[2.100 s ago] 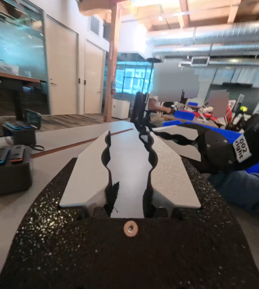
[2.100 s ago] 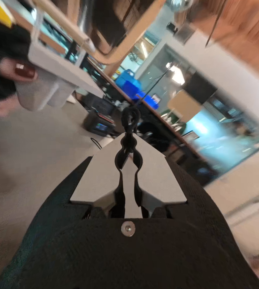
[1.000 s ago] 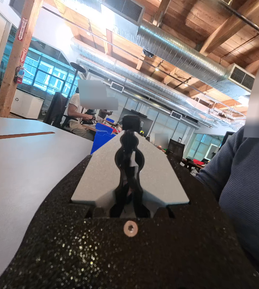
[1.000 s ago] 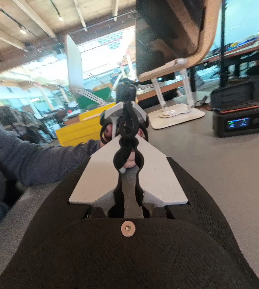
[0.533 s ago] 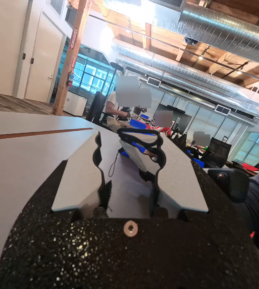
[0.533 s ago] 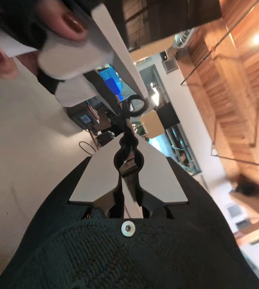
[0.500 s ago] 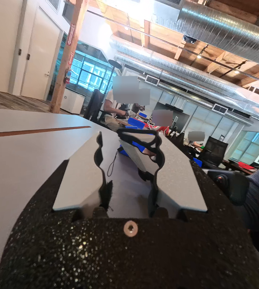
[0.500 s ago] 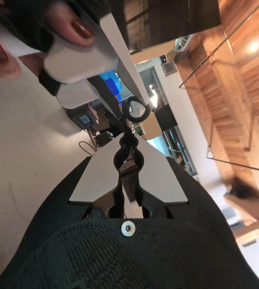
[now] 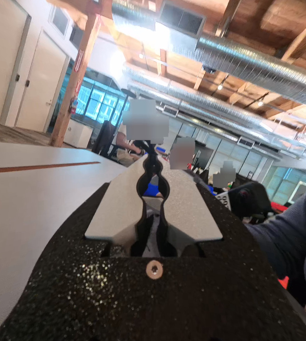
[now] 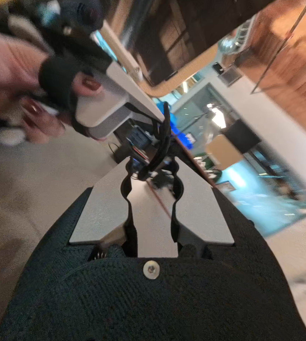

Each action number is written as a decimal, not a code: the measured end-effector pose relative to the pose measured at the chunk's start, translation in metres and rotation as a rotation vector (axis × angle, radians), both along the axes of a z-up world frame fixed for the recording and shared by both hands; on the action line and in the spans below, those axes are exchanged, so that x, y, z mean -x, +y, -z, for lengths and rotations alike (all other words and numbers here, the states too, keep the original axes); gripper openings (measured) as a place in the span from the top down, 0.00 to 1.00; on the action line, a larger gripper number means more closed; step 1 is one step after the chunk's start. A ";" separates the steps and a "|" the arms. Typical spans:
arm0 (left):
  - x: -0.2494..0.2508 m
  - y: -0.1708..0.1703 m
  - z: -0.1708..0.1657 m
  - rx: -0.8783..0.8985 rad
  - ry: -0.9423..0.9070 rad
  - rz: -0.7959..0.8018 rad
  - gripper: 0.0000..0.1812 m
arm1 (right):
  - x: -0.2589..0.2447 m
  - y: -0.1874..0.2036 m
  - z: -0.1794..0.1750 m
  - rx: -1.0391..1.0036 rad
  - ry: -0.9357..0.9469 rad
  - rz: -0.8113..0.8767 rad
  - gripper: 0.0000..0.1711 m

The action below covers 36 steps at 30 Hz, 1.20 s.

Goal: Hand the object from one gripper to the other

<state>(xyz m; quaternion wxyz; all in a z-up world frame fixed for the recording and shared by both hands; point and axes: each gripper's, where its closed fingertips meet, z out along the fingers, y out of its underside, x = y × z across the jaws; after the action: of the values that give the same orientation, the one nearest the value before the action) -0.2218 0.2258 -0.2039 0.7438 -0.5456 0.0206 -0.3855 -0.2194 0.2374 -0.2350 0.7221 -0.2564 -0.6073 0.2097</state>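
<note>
Between left tongs (image 9: 153, 156), thin black object (image 9: 149, 147)

Ahead of and above the tool, silver ventilation ducts (image 9: 240, 60) run beneath a timber-beamed ceiling (image 9: 287, 24). A wooden post (image 9: 72, 88) and white doors (image 9: 37, 86) stand ahead to its left. Blue-lit windows (image 9: 96, 107) lie beyond the grey bench (image 9: 28, 193).

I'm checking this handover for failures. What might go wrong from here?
The left gripper pinches the thin black object only at its fingertips, so it may slip. Its lower end hangs between the open right gripper's fingers; pulling back might snag it.
</note>
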 end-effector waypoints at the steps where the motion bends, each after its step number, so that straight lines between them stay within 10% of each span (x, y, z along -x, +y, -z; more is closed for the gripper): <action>1: 0.005 -0.004 -0.004 -0.029 -0.040 0.009 1.00 | -0.001 -0.002 -0.002 0.118 0.001 -0.063 0.75; 8: 0.018 -0.025 -0.024 -0.161 -0.277 0.191 1.00 | -0.009 -0.024 -0.004 1.070 -0.177 -0.629 0.75; 13: -0.003 -0.021 -0.018 -0.115 -0.182 0.233 1.00 | -0.016 -0.030 -0.017 1.255 -0.170 -0.798 0.79; 17: -0.005 -0.016 -0.014 -0.084 -0.165 0.220 0.99 | -0.016 -0.027 -0.014 1.157 -0.175 -0.726 0.96; 24: 0.027 0.002 -0.002 0.007 -0.033 -0.172 0.63 | -0.010 0.021 -0.010 0.775 -0.014 -0.271 0.96; 30: 0.036 0.005 0.012 0.068 0.569 -0.611 0.75 | -0.009 0.037 -0.001 0.275 -0.020 0.072 0.96; 36: 0.005 0.027 0.048 0.140 1.030 -0.641 0.75 | -0.007 0.008 -0.006 -0.072 -0.002 0.086 0.96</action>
<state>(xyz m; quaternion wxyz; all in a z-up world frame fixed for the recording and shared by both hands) -0.2264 0.2524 -0.2515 0.6796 -0.6885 0.1872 0.1706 -0.2127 0.2457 -0.2288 0.7386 -0.2562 -0.6037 0.1562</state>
